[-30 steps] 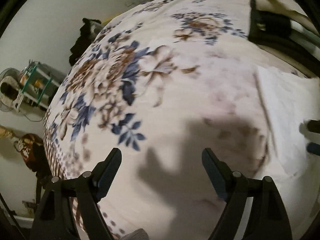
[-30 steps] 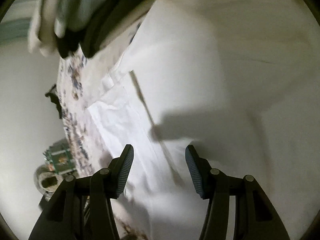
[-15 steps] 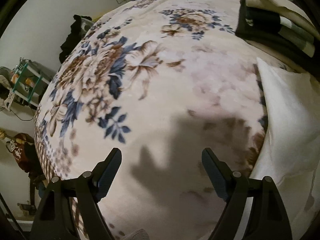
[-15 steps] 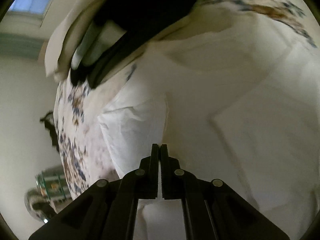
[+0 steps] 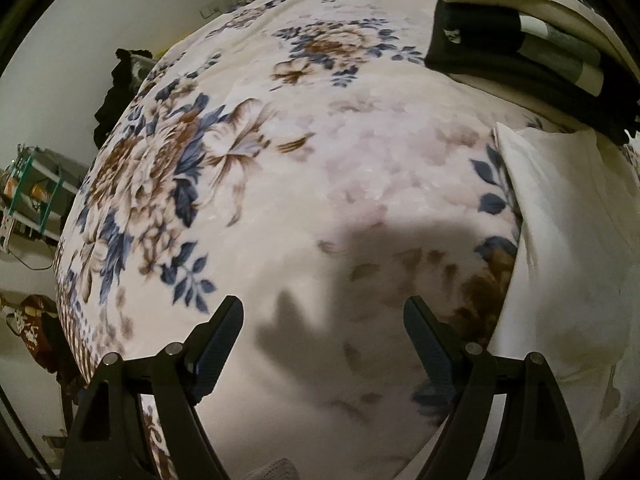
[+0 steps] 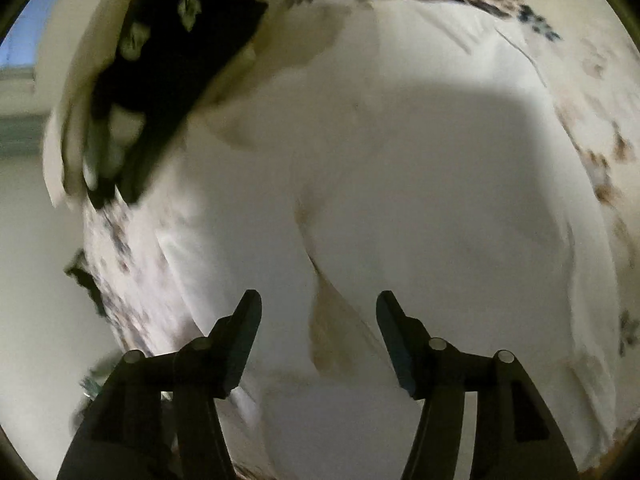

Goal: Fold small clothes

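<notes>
— White garment (image 5: 568, 248) sits at the frame's right, on the floral bed (image 5: 280, 160); my left tool (image 5: 323, 334) hangs open, empty.

— And the right tool (image 6: 319, 330)?

— It's just reopened and released the cloth; that fold looks laid.

One white garment (image 5: 568, 248) spread on one floral-blanketed bed (image 5: 280, 152); one stack of folded clothes (image 5: 516, 40) at its far edge; two grippers, four fingers.

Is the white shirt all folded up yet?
Partly. The white garment lies flat on the floral blanket with folded edges. Neither hand-held gripper holds anything: the left and right are open. Finishing and joining the folded stack seem left.
</notes>
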`<move>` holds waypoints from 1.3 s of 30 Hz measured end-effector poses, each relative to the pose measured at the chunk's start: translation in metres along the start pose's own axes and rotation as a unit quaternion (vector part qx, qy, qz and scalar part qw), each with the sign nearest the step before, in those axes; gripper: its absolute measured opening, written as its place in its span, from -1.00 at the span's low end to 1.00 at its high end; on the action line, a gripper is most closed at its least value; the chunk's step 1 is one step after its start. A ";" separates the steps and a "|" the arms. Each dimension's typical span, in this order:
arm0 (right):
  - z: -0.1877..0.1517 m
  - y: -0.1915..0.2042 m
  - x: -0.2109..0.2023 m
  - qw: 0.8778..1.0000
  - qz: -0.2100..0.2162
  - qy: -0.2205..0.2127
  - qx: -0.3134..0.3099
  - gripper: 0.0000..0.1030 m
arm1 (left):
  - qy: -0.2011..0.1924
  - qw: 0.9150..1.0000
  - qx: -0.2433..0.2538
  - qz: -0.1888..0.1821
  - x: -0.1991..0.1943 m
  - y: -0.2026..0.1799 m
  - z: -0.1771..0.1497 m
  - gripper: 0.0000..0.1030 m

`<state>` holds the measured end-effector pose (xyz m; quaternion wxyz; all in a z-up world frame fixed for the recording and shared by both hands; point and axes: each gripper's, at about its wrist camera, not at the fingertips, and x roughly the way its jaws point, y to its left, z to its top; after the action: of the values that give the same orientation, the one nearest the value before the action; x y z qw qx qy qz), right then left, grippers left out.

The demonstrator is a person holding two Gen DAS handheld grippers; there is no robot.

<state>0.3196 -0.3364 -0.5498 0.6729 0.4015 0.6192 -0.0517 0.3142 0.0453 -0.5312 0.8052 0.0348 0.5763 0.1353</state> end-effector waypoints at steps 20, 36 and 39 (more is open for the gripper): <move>0.029 -0.021 -0.033 0.999 -0.039 -0.018 -0.033 -0.15 | -0.031 0.997 0.059 -0.048 -0.023 -0.049 0.010 0.59; -0.041 -0.201 -0.202 0.996 -0.081 0.038 0.002 0.14 | 0.003 0.991 0.102 -0.087 -0.114 -0.138 -0.098 0.59; -0.027 -0.236 -0.205 0.996 -0.068 0.061 -0.020 0.14 | 0.039 0.988 0.118 -0.088 -0.140 -0.177 -0.154 0.59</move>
<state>0.1174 -0.5661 -0.4806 0.6364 0.3476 0.6860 -0.0602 0.1592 -0.1759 -0.4918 0.7810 0.0734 0.6202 -0.0033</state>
